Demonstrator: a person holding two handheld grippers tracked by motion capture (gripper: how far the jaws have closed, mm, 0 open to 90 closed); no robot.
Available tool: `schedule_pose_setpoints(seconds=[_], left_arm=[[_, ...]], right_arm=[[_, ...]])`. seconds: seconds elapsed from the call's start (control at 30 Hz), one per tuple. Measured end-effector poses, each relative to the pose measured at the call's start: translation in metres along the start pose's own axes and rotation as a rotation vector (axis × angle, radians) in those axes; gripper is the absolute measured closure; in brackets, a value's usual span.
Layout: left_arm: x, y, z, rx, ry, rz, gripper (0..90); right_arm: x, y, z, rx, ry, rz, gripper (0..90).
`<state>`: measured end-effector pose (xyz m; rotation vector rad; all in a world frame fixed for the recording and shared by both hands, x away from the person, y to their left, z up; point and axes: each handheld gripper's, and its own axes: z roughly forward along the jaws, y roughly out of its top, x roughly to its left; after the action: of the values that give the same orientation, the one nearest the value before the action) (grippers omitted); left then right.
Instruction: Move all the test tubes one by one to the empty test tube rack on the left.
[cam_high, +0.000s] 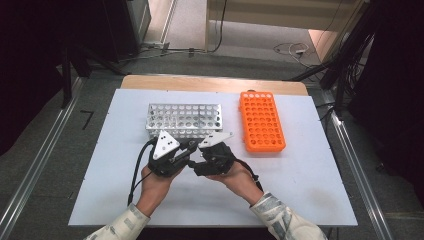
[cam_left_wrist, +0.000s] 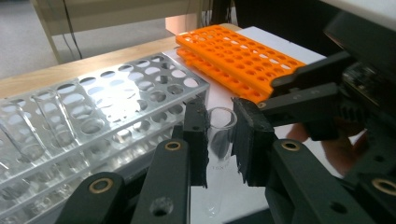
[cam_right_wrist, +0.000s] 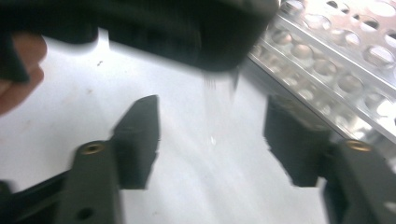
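Between the fingers of the left gripper stands a small clear glass tube, upright, its open mouth just above the fingertips and its rounded end hanging below them, over the white worktop. Both pads press on the tube's sides, so the left fingers are closed on it and hold it.

Just to the right of those fingers, in the left gripper view, the right gripper reaches in level, its dark fingertips close beside the tube at about the height of the tube's mouth. In the right gripper view the fingers of the right gripper stand wide apart; the tube shows as a pale blur hanging between them from the dark body of the left gripper above, touching neither pad.

Left of the left fingers and a little beyond them lies a shiny metal rack full of round holes, its near edge just beside the tube. Beyond the fingertips, farther off to the right, lies an orange rack, also holed.

Seen from above, the left gripper and right gripper meet tip to tip just in front of the metal rack, with the orange rack off to their right and well apart.
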<state>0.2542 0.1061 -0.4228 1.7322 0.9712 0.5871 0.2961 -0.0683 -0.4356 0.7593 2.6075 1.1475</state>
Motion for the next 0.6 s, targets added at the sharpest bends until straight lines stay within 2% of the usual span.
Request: schedule_pose_setpoints(seconds=[0.17, 0.37, 0.6], left_arm=[[0.009, 0.008, 0.002, 0.002, 0.018, -0.012, 75.7], [0.022, 0.021, 0.005, -0.004, 0.059, -0.030, 75.7], [0.034, 0.029, 0.010, -0.002, 0.083, -0.053, 75.7]], right_arm=[[-0.008, -0.007, -0.008, 0.003, -0.019, 0.020, 24.1], [-0.018, -0.018, -0.016, 0.002, -0.039, 0.053, 23.0], [-0.027, -0.024, -0.019, 0.005, -0.055, 0.077, 23.0]])
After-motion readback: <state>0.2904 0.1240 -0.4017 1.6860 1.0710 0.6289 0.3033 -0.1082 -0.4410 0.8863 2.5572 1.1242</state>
